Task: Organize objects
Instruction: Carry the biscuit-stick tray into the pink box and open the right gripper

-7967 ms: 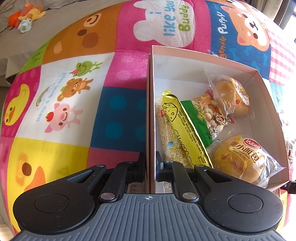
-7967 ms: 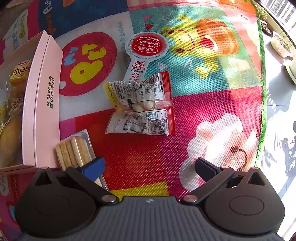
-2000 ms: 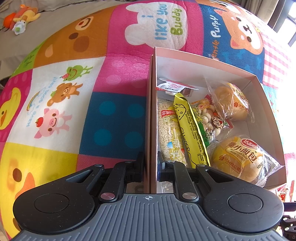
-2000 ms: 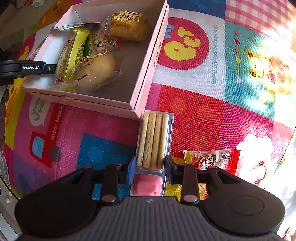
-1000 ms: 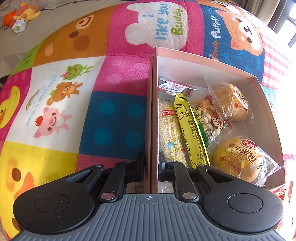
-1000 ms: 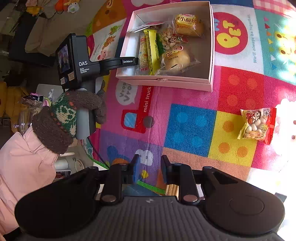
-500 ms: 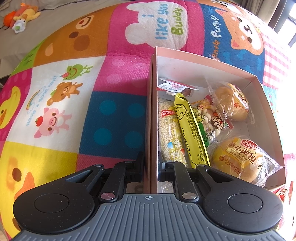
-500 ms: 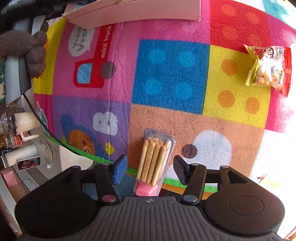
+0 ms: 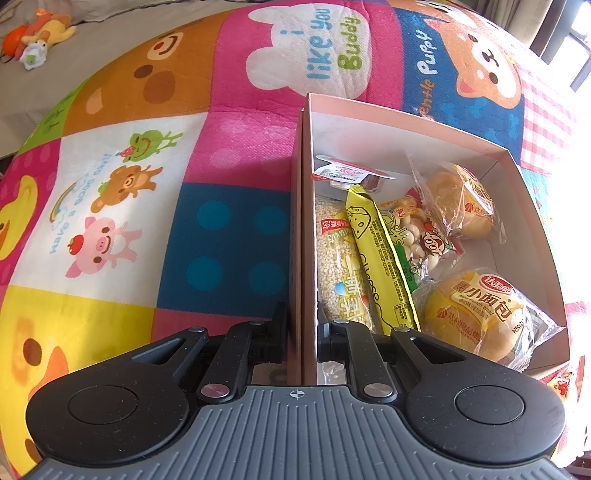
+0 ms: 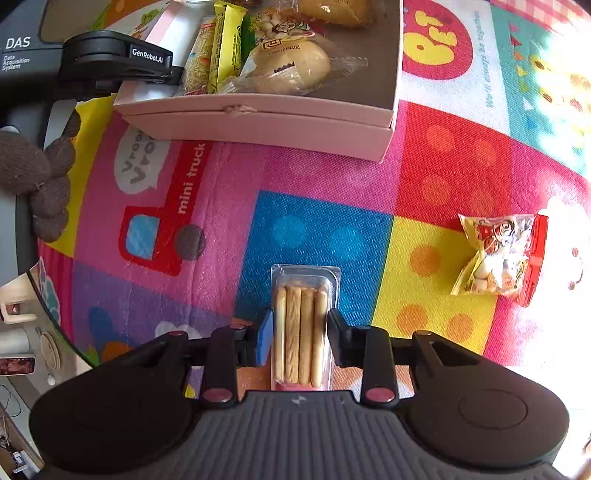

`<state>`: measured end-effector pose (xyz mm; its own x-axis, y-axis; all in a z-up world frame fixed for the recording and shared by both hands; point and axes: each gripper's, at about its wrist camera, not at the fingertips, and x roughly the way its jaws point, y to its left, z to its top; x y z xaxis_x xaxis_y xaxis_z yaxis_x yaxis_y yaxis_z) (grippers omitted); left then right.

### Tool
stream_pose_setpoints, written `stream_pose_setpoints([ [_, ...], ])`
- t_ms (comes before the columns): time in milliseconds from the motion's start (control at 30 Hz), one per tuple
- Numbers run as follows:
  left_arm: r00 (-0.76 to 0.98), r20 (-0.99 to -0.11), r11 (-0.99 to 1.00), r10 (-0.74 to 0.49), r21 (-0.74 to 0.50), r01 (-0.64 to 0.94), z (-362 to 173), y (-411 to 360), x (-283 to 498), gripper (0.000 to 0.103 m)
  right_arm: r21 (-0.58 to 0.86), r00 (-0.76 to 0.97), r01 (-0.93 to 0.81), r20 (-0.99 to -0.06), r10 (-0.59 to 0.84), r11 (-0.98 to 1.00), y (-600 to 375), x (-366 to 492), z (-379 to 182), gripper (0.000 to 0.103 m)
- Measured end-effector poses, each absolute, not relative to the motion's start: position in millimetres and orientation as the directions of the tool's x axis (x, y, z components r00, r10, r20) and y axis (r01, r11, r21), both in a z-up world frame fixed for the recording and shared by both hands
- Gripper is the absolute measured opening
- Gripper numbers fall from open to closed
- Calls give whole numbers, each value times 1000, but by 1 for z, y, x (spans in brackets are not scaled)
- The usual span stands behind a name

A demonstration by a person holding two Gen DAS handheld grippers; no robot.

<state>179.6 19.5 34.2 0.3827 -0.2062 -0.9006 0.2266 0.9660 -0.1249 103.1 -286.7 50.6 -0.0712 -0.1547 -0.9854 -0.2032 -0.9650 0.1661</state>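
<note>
Bright patchwork play mat (image 10: 306, 221) underneath, cartoon animals and lettering on coloured squares; grey floor and a plush toy (image 9: 35, 35) far beyond the left tool (image 9: 301, 332). Sunlight washing out the mat ahead-right of the right tool (image 10: 300, 332).

Left tool clamped on the near wall of the pink box (image 9: 406, 133), one finger outside, one inside. Inside the box, just ahead of that tool: grain bar (image 9: 340, 266), yellow cheese stick (image 9: 376, 258), both pointing away from it; peanut bag (image 9: 417, 232), two buns (image 9: 476, 314) to the right, a small sauce cup (image 9: 343, 173) at the far end.

Right tool pointing down, jaws closing on the biscuit tray (image 10: 301, 325), sitting between the fingers with its sides at the pads; contact hard to confirm. Long axis of the tray running straight ahead along the fingers, pink end nearest the tool. Snack packet (image 10: 502, 254) lying on the mat ahead-right, well apart. Box farther ahead, gloved hand (image 10: 40, 177) at far left.
</note>
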Motion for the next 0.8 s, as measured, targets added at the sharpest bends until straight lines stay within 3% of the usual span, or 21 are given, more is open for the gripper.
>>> stream_pose_setpoints([
  [300, 367, -905, 959, -216, -127, 252, 34, 20, 181, 15, 67, -126, -132, -991, -50, -989, -311, 95, 34, 39],
  [500, 361, -907, 957, -219, -127, 262, 34, 21, 182, 15, 21, -136, -93, -991, -8, -995, -321, 101, 34, 35],
  [533, 361, -907, 956, -218, -125, 264, 34, 20, 182, 15, 27, -137, -96, -990, -13, -995, -321, 102, 37, 31],
  [800, 333, -915, 953, -227, -138, 271, 34, 22, 187, 15, 91, -201, -130, -978, -64, -987, -306, 123, 101, 32],
])
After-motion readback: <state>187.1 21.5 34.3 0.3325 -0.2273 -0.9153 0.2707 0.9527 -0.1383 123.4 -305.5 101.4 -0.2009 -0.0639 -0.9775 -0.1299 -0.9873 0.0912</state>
